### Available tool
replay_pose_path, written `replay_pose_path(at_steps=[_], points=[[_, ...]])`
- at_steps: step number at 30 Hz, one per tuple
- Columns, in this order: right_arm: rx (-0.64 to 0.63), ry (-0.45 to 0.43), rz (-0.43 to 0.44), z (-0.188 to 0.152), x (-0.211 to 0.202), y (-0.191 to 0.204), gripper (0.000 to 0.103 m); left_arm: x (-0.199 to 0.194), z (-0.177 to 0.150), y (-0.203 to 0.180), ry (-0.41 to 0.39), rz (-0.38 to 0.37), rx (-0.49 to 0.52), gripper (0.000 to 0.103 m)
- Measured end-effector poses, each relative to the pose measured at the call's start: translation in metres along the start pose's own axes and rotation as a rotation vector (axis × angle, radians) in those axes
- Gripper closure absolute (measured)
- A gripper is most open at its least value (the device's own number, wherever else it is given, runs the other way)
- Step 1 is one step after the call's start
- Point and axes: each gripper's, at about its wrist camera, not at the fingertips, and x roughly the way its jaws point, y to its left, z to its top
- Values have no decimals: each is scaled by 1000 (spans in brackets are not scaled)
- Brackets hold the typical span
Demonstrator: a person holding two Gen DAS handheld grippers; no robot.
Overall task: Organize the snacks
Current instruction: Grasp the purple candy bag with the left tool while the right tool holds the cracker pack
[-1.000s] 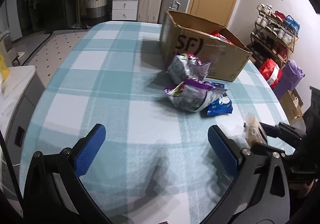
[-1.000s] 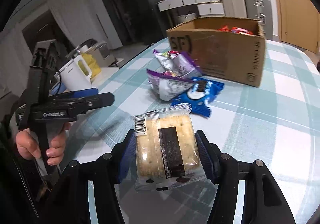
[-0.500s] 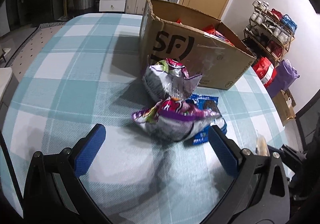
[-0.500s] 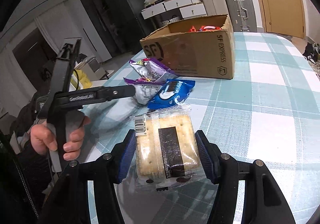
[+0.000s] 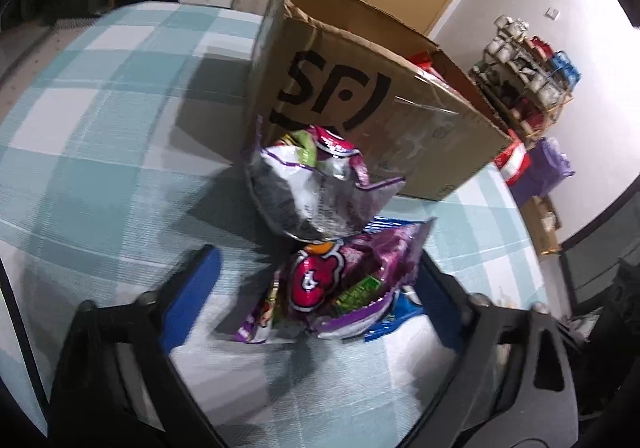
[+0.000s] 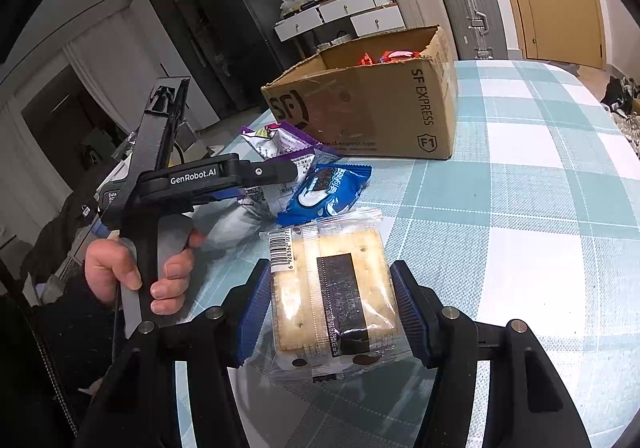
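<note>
Snacks lie in a small heap on the teal-and-white checked tablecloth point(image 6: 532, 184), just in front of the open brown cardboard box point(image 6: 384, 108) printed with "SF EXPRESS". Nearest the box stands a crumpled silver-and-purple foil bag point(image 5: 316, 188), its top close against the box wall. In front of it lies a second purple foil bag with a red heart-shaped mark point(image 5: 340, 284), and a blue biscuit packet point(image 6: 330, 190) lies partly under that one. Red wrappers point(image 6: 394, 56) show inside the box.

The left gripper point(image 5: 316, 280) reaches down over the heap with the red-marked purple bag between its blue-padded fingers point(image 5: 192, 288). Its jaws have just been closing; the left pad stands clear of the bag with bare cloth between, while the right pad is hidden behind the bag's edge, so no clamp is visible. In the right wrist view a person's hand point(image 6: 132, 272) grips its black handle.

The right gripper point(image 6: 332, 308) is clamped on a clear plastic packet of pale square crackers with a dark label and a barcode point(image 6: 332, 292), both blue pads pressing its sides, held above the cloth near the blue packet.
</note>
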Motion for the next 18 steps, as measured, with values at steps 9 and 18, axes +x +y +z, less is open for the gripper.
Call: replay_pose_path(at_steps=[9,18], points=[[5,-3,4,-2,0,1,43,3,0,2,19,-51,11,61],[2,-23,6,0,-6,8,43,-15,-6,5,7,-28,16,64]])
